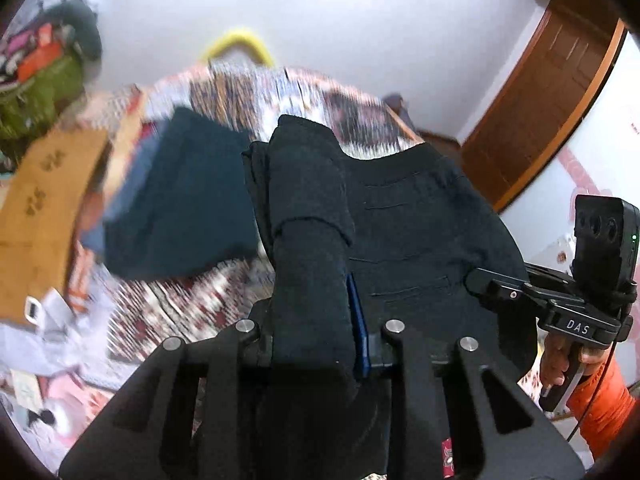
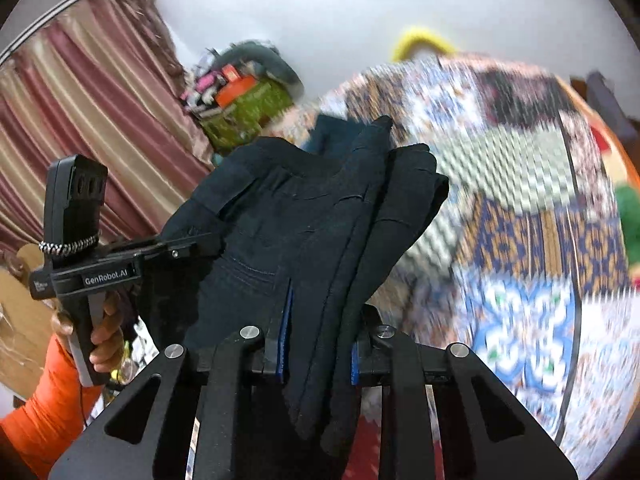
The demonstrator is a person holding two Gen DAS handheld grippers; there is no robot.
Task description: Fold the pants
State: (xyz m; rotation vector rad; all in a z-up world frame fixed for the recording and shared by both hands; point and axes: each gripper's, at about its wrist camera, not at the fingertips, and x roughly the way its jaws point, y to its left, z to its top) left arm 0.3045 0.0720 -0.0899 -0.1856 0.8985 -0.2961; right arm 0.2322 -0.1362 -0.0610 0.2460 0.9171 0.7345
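Note:
The black pants hang in the air above the patterned bed, held between both grippers. My left gripper is shut on a bunched fold of the pants; black cloth covers its fingers. My right gripper is shut on several layers of the same pants. The right gripper shows at the right of the left wrist view, and the left gripper shows at the left of the right wrist view. Both are clamped on the waistband's ends.
A patterned bedspread lies below. A folded dark teal garment rests on the bed, with a cardboard box to its left. A wooden door, a curtain and a cluttered green bag stand around.

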